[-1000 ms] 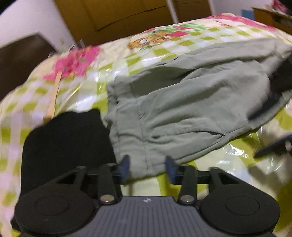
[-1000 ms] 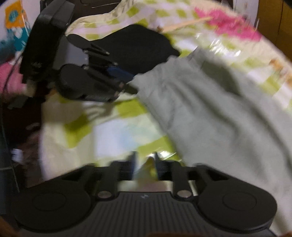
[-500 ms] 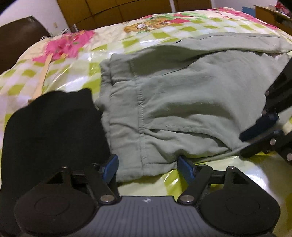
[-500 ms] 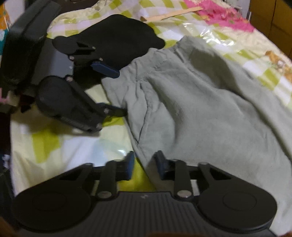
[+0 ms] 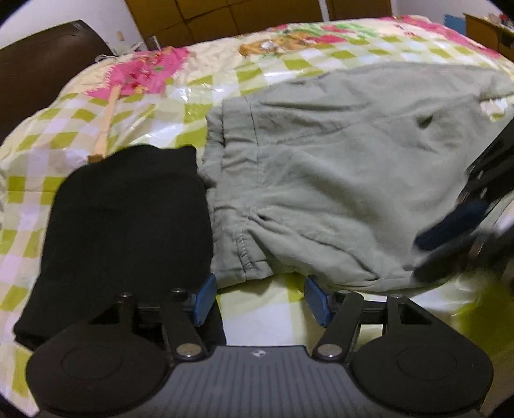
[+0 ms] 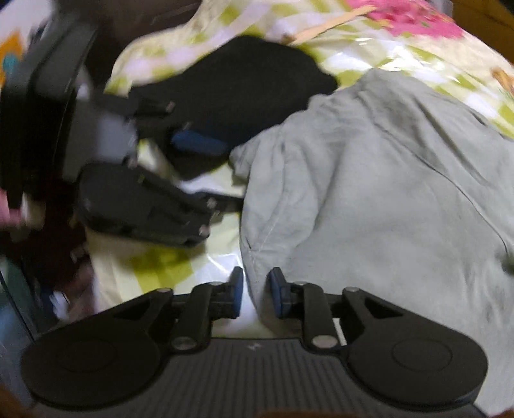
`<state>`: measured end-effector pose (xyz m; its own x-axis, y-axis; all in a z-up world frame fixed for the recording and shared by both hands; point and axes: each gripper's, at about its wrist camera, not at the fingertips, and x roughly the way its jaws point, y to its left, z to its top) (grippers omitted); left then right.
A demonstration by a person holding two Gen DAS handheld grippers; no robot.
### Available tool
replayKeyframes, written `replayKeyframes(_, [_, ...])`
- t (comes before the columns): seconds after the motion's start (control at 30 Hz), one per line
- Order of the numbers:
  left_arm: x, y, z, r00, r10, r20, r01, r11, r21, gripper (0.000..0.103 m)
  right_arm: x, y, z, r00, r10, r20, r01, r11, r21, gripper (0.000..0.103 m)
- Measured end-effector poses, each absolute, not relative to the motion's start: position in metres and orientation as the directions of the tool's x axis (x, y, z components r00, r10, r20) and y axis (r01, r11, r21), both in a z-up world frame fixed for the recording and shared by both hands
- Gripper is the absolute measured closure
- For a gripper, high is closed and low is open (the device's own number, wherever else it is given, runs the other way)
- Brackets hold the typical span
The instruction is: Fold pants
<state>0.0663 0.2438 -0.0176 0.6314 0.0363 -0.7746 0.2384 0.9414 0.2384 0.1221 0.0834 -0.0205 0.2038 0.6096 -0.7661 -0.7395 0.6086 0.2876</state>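
Observation:
Grey-green pants [image 5: 337, 167] lie spread on the bed, waistband toward the left. My left gripper [image 5: 260, 297] is just short of the waistband's near corner. Its jaws are closing, its blue pads [image 5: 204, 297] touch no cloth, and only bedspread lies between them. My right gripper [image 6: 257, 289] has narrow, slightly opening jaws astride the pants' [image 6: 369, 209] near edge. A sliver of gap shows beside the left pad [image 6: 237, 289]. Each gripper also shows, blurred, in the other's view: the right gripper [image 5: 449, 231], the left gripper [image 6: 180, 180].
A folded black garment [image 5: 128, 225] lies against the waistband on the left. A wooden stick [image 5: 106, 128] rests beyond it on the shiny checked bedspread [image 5: 273, 77]. Behind the bed are a dark headboard [image 5: 41, 64] and wooden cupboards [image 5: 225, 16].
The left jaws stand wider than a second ago and have drawn back a little from the waistband corner. The right gripper moved onto the pants' edge and its jaws narrowed.

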Motion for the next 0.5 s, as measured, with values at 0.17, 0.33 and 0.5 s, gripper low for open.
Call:
replayKeyframes(0.17, [0.053, 0.206, 0.007, 0.681, -0.048, -0.731, 0.274, 0.942, 0.194, 0.030, 0.117, -0.015, 0.010, 0.374, 0.601, -0.706, -0.569, 0.750, 0.337, 0.068])
replayKeyframes(0.33, [0.062, 0.124, 0.017, 0.682, -0.230, -0.695, 0.436, 0.890, 0.133, 0.029, 0.104, -0.154, 0.010, 0.560, 0.350, -0.751, -0.199, 0.937, 0.288, 0.067])
replayKeyframes(0.5, [0.076, 0.033, 0.010, 0.629, -0.368, -0.684, 0.582, 0.807, 0.102, 0.028, 0.072, -0.275, -0.004, 0.616, 0.129, -0.777, 0.168, 0.942, 0.290, 0.060])
